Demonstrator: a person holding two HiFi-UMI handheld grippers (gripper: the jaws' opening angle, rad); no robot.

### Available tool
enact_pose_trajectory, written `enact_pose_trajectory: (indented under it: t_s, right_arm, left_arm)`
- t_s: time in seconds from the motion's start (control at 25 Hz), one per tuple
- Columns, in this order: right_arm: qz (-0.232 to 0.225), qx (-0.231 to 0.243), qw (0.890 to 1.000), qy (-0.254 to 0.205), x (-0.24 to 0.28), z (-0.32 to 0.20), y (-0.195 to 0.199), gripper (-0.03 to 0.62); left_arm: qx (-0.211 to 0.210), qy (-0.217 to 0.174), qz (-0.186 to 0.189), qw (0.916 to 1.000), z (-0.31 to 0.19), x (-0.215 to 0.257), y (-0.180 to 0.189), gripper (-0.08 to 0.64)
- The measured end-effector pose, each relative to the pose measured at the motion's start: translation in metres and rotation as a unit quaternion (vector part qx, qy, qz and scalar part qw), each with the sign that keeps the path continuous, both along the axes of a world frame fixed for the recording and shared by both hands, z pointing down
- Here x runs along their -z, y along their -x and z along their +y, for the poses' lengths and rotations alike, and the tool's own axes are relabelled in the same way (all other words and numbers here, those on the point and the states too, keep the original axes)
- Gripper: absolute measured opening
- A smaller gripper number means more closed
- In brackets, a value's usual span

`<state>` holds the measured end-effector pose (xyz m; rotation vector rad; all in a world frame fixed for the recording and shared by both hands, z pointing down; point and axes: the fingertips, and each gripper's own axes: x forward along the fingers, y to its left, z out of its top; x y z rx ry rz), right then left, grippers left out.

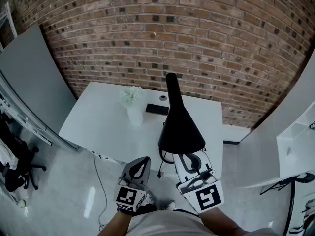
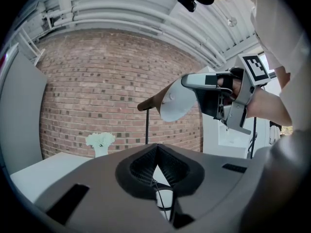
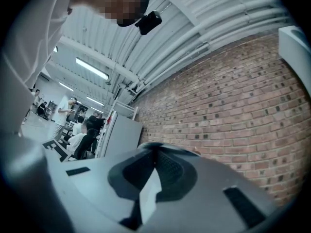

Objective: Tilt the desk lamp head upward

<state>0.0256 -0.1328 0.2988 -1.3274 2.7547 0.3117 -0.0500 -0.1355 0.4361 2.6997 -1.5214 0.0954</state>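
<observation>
Above the table's [image 1: 98, 119] near edge, your right gripper [image 1: 190, 159] pinches the lower rim of the black lamp head [image 1: 179, 126], which is tilted on its stem. Your left gripper [image 1: 141, 164] hangs just off that edge, jaws pressed together on nothing. A vase of white flowers [image 1: 132, 104] stands mid-table.
</observation>
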Motion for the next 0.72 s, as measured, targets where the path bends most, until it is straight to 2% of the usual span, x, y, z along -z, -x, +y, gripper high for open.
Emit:
enact_pose_trajectory:
  t_s: [0.72]
  right_arm:
    - [0.006,0.008,1.0,-0.016,0.017,-0.005,0.012,0.017]
  left_arm:
    - [0.007,-0.015,0.005,0.9998,-0.018,0.014,0.006,0.008]
